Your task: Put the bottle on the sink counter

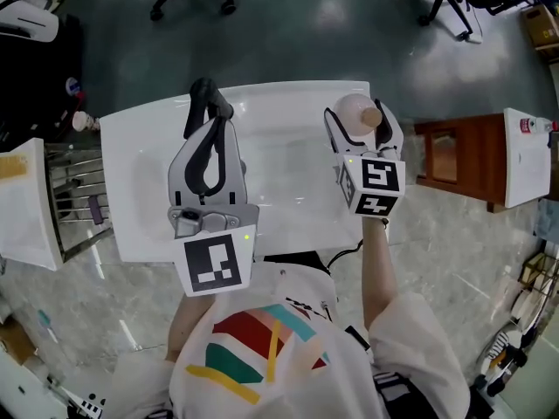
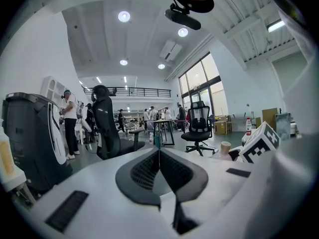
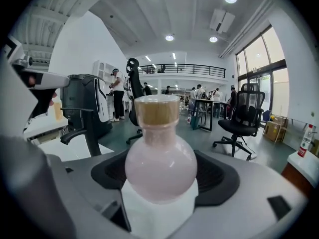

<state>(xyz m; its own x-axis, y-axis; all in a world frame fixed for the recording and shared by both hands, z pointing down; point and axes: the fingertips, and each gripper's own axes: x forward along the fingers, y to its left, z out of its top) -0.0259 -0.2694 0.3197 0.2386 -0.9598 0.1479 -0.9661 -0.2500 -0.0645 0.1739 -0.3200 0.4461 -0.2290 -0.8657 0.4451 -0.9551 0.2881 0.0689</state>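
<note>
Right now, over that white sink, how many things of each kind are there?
Grippers: 2 (left gripper shut, empty; right gripper shut on the bottle)
Pink bottle: 1
White sink counter: 1
Total: 4

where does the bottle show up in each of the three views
Head view: the bottle is right of centre, held in the right gripper over the white sink.
Left gripper view: the bottle is low on the right, beside the right gripper's marker cube.
Right gripper view: the bottle is dead centre, between that gripper's jaws.
Shared landmark: the black office chair by the windows, in both gripper views.
</note>
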